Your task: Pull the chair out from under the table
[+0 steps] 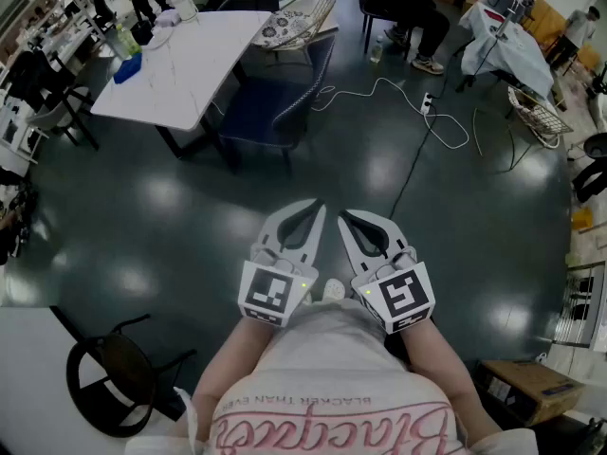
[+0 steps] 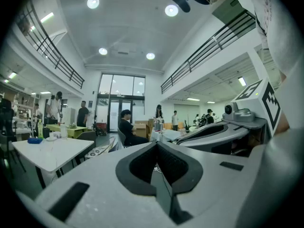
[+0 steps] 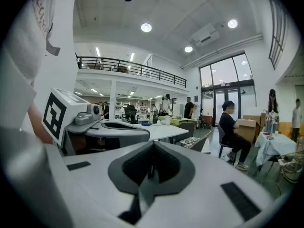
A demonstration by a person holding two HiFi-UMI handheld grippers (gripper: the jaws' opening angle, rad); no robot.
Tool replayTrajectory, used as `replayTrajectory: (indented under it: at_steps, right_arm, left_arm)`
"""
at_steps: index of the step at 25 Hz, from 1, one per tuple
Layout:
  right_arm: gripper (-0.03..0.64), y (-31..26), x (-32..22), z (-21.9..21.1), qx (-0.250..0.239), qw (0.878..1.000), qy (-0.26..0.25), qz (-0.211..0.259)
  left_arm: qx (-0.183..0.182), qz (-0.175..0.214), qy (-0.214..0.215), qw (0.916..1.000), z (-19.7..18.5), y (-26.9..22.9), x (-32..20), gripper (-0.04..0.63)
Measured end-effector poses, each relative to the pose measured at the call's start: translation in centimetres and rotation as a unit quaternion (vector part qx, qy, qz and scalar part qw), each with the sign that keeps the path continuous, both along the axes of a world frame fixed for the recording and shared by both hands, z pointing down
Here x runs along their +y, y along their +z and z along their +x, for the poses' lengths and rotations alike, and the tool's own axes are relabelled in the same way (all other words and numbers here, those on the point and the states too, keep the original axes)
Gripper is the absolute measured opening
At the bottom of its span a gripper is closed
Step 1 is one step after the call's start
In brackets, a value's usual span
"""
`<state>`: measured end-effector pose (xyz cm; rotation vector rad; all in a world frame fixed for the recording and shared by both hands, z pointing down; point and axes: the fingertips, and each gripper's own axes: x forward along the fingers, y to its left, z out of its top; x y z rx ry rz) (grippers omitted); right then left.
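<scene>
Though a cardboard box (image 1: pixel 524 387) sits on the floor (image 1: pixel 171 226) at the lower right and a wire basket (image 1: pixel 534 112) stands at the far right, what either holds cannot be told. On the white table (image 1: pixel 194 64) at the upper left stand a bottle (image 1: pixel 121 41) and a small blue object (image 1: pixel 128 69), near its far end. The dark blue chair (image 1: pixel 270 107) stands at the table's near right side, its seat pushed partly beneath the tabletop. Both tools are held level, close to the person's body and well apart from the chair, which lies ahead and slightly left. The left hand-held gripper (image 1: pixel 316 207) has its jaws together on nothing; the right hand-held gripper (image 1: pixel 343 218) is likewise closed and empty.
</scene>
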<state>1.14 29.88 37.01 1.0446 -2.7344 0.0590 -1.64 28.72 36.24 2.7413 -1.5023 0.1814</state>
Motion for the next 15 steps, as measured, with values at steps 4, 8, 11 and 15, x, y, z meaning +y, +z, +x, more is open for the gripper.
replayTrajectory:
  at_steps: [4,8,11,15]
  right_arm:
    - [0.005,-0.2,-0.4,0.7,-0.002,1.0,-0.001,0.006]
    - [0.005,-0.5,-0.5,1.4,-0.01,1.0,-0.005,0.012]
    - [0.005,-0.5,-0.6,2.1,-0.011,1.0,-0.011,0.009]
    - [0.005,-0.1,-0.5,3.0,-0.013,1.0,-0.016,0.002]
  left_arm:
    - [-0.005,0.011,0.001,0.9999,0.9,-0.3,-0.3,0.005]
    - [-0.007,0.014,-0.011,0.9998,1.1,-0.3,-0.5,0.005]
    - [0.001,0.006,-0.024,0.9997,1.5,-0.2,-0.6,0.005]
    - [-0.007,0.009,-0.034,0.9994,2.2,-0.1,-0.6,0.005]
